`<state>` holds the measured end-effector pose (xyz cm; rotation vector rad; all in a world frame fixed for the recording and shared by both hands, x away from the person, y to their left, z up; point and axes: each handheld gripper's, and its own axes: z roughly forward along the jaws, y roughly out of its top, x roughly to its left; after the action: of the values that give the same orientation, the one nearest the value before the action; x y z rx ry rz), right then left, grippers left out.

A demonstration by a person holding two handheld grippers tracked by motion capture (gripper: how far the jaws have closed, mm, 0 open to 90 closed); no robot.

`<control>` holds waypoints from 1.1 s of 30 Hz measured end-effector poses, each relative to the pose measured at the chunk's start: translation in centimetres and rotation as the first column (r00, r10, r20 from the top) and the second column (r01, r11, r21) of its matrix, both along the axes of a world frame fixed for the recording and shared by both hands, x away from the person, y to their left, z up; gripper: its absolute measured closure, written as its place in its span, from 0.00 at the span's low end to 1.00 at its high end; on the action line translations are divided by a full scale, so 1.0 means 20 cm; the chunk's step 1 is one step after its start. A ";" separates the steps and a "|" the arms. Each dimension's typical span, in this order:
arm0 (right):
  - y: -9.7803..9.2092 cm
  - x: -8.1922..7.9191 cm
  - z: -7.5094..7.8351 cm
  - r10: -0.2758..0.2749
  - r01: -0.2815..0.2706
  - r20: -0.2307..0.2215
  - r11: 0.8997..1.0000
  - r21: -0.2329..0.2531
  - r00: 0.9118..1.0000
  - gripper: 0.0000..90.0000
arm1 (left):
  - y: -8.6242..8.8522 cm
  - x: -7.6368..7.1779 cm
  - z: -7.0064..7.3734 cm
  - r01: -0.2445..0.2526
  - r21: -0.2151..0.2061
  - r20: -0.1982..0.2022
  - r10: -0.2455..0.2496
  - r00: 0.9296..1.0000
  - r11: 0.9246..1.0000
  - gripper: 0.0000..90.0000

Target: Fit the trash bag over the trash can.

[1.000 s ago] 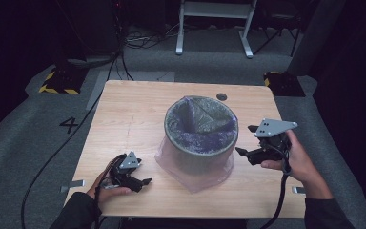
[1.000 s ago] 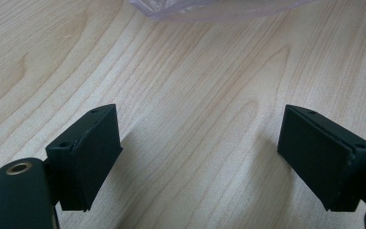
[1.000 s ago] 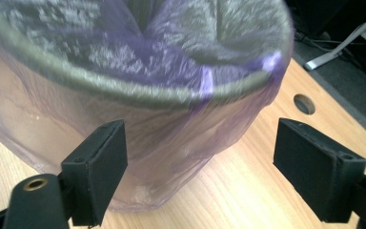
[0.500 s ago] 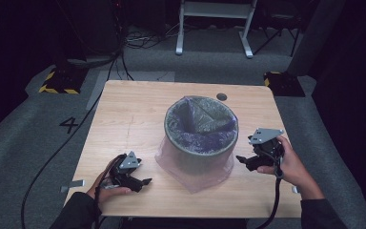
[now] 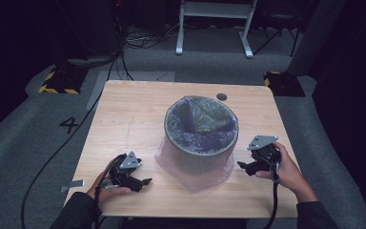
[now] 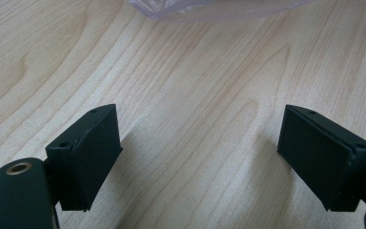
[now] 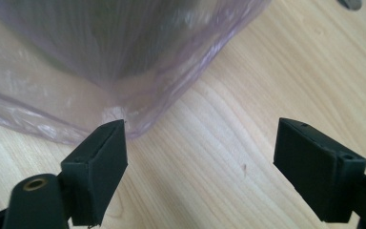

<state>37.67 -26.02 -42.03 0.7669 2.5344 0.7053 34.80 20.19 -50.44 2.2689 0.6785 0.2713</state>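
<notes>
- Bin (image 5: 201,136): a round grey container stands upright between the two tongs, nearer the right pair than the left.
- Bag (image 5: 194,174): a translucent purple liner is folded over the bin's rim and hangs down the outside; its loose hem spreads flat on the surface on the side facing the person, between the two tongs.
- Right tongs (image 5: 246,166): held in the person's right hand just beside the bin's lower wall, pointing toward it. In the right gripper view the jaws stand wide apart with nothing between them; the bag's hem (image 7: 138,102) lies just ahead of the left-hand jaw, whose tip is at the plastic's edge; whether it touches cannot be told.
- Left tongs (image 5: 140,182): held in the person's left hand low over the surface, apart from the bin. The left gripper view shows jaws spread wide over bare wood, with the bag's edge (image 6: 209,9) well ahead.
- Surface (image 5: 133,114): pale wood; a small dark round fitting (image 5: 221,97) lies beyond the bin, far from both tongs.
</notes>
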 end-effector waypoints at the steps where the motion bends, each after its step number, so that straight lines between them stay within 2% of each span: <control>1: 0.00 0.00 -0.01 -0.001 0.001 0.001 1.000 -0.003 1.000 0.21 | 0.00 0.00 0.00 0.000 -0.001 0.000 0.000 1.000 1.000 0.16; 14: -0.06 -0.03 -0.16 -0.045 0.044 -0.012 0.999 -0.012 0.999 0.21 | 0.00 0.00 0.00 0.000 0.000 0.000 0.000 1.000 1.000 0.16; 18: -0.09 -0.04 -0.20 -0.059 0.059 -0.015 0.998 0.007 0.998 0.21 | 0.00 0.00 0.00 0.000 0.000 0.000 0.000 1.000 1.000 0.16; 25: -0.14 -0.08 -0.23 -0.077 0.076 0.009 0.996 0.035 0.997 0.21 | 0.00 0.00 0.00 0.000 0.000 0.000 0.000 1.000 1.000 0.16; 33: -0.21 -0.14 -0.28 -0.119 0.117 0.014 0.987 0.107 0.993 0.21 | 0.00 0.00 0.00 -0.002 0.000 0.000 0.002 1.000 1.000 0.16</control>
<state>34.95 -30.27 -47.62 0.9324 2.4263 0.8091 34.78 20.19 -50.44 2.2684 0.6806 0.2721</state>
